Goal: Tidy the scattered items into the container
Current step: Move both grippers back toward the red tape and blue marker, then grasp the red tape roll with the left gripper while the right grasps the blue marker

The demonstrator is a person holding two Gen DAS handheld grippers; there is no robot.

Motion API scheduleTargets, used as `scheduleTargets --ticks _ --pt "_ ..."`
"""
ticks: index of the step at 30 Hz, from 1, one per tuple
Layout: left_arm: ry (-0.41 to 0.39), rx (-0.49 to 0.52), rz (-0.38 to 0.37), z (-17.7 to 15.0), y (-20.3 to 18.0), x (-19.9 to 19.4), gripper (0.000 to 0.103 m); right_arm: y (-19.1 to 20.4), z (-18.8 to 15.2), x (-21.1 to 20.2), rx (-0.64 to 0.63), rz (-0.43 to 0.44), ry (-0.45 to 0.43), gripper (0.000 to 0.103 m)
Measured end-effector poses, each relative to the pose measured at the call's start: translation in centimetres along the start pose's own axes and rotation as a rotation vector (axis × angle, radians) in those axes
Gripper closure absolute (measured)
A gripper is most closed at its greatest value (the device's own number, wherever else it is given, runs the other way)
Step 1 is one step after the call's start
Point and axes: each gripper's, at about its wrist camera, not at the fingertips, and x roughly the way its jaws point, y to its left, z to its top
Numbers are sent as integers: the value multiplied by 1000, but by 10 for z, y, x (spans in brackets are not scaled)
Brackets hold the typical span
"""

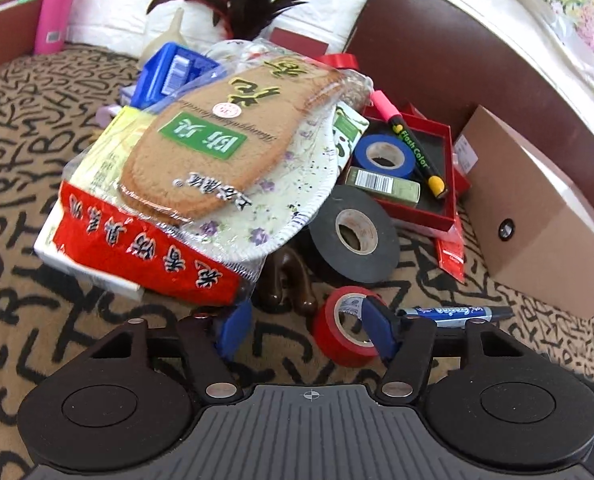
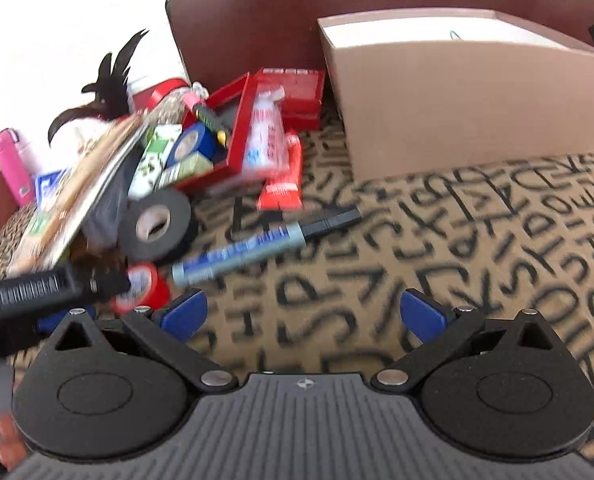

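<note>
A heap of items lies on the letter-patterned cloth: a bag of insoles (image 1: 201, 148) on top, a black tape roll (image 1: 355, 234), a red tape roll (image 1: 345, 326) and a blue marker (image 1: 455, 314). My left gripper (image 1: 305, 330) is open, just in front of the heap, with its right finger at the red roll's hole. In the right wrist view my right gripper (image 2: 303, 316) is open and empty above bare cloth, with the blue marker (image 2: 257, 246) lying just ahead of it. The open brown cardboard box (image 2: 457, 108) stands at the far right.
A red tray (image 1: 417, 168) holds blue tape, a pink highlighter and a small green box. A pink bottle (image 1: 57, 4) and dark feathers (image 1: 253, 4) stand at the back. A brown chair back (image 2: 377, 8) rises behind the box. Red tubes (image 2: 285, 172) lie beside the tray.
</note>
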Motion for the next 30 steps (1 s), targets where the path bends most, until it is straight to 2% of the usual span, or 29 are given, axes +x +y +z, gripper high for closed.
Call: scheduleTargets --ticks 5,8,11,15,19,22,24,25,26,28,30 --pt "4 114 23 -4 -8 3 32 21 16 22 -13 -34 -30 2" --pt "-2 139 41 -5 -12 5 30 30 21 40 -26 -83 -20 2" --pt "-6 188 66 -8 -17 8 29 37 17 54 -64 -117 15 2" --pt "2 289 90 -15 -28 7 29 33 10 49 -103 -127 23 2" --pt "29 311 43 -21 -33 -2 38 21 3 34 -107 -124 34 3" --pt "38 278 7 -25 -30 -10 51 7 -4 19 -81 -103 36 3" --pt "52 247 -19 -24 -26 -14 59 -1 -12 8 -108 -95 34 3" --pt "60 242 -26 -24 -25 -16 67 -5 -16 3 -117 -95 37 4" --pt "71 239 -38 -25 -25 -18 76 -8 -20 -2 -134 -93 38 6" --pt "93 232 -71 -26 -25 -21 88 -12 -29 -11 -189 -103 27 14" --pt "111 236 -94 -28 -27 -24 93 -17 -35 -22 -204 -98 15 29"
